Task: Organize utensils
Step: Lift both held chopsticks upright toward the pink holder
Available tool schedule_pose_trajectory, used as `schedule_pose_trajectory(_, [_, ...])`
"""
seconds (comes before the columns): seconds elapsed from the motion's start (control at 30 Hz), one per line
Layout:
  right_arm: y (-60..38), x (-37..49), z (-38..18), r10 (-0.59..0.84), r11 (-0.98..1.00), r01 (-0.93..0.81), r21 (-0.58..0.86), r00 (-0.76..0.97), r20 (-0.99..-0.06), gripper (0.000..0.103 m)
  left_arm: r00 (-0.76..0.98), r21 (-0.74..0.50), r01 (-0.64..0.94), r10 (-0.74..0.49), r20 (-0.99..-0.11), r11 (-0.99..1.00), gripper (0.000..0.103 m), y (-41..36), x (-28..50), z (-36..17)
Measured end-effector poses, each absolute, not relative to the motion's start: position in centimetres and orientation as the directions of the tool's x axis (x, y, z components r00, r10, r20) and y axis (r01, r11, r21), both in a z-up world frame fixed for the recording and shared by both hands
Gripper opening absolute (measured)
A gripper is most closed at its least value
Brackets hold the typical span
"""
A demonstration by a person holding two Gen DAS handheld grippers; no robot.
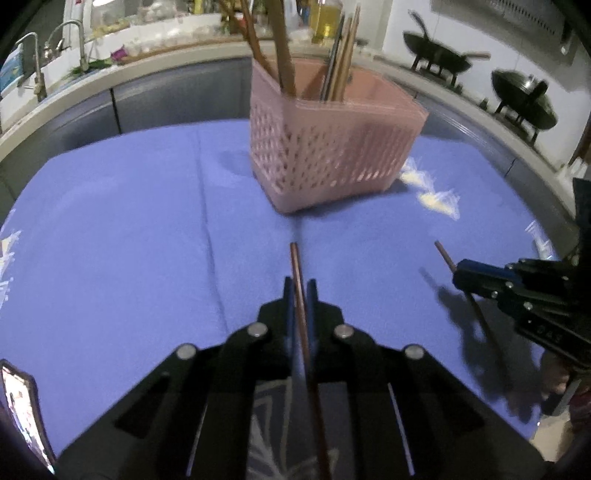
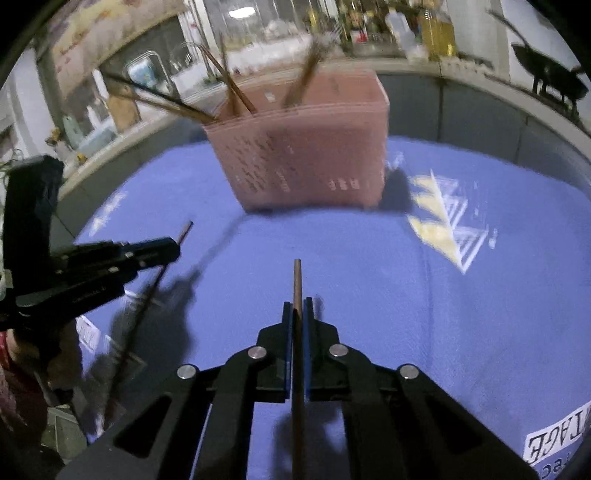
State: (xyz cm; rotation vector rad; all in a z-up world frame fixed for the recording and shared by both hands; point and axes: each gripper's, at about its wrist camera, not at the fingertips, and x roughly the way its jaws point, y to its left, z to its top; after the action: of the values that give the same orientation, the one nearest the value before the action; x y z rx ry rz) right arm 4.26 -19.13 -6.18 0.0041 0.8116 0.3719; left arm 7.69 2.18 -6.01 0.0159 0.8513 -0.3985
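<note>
A pink perforated utensil basket [image 1: 332, 147] [image 2: 306, 155] stands on the blue cloth with several brown chopsticks [image 1: 282, 55] leaning out of it. My left gripper [image 1: 300, 286] is shut on one brown chopstick [image 1: 296, 266], whose tip points toward the basket above the cloth. My right gripper [image 2: 297, 306] is shut on a second brown chopstick [image 2: 297, 280], also aimed at the basket. Each gripper shows in the other's view: the right gripper [image 1: 458, 275] with its chopstick [image 1: 445, 256] at the right, the left gripper [image 2: 173, 248] with its chopstick [image 2: 184, 230] at the left.
The blue cloth [image 1: 129, 221] has white and yellow printed patterns [image 2: 447, 221]. Behind it runs a kitchen counter with faucets [image 1: 37, 70], an oil bottle [image 1: 327, 22] and black woks [image 1: 524, 99] on stands. A person's sleeve [image 2: 14, 376] is at the lower left.
</note>
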Motion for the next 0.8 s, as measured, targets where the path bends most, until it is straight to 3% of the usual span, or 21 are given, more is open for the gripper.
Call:
schedule_pose_trajectory(0.43, [-17.4,0.3,1.2,0.395,0.913,-0.39,0.119,0.771,-0.5,0.005,0.672,-0.194,0.408,-0.438,-0.598,0.892,0.005,3.3,3.2,0.3])
schedule_pose_trajectory(0.8, [-18.3,-0.9,3.0,0.413,0.91,-0.384,0.157,0.806,-0.424,0.005,0.682,-0.219,0.443,-0.485,-0.547,0.869,0.005,2.9,2.2,3.0])
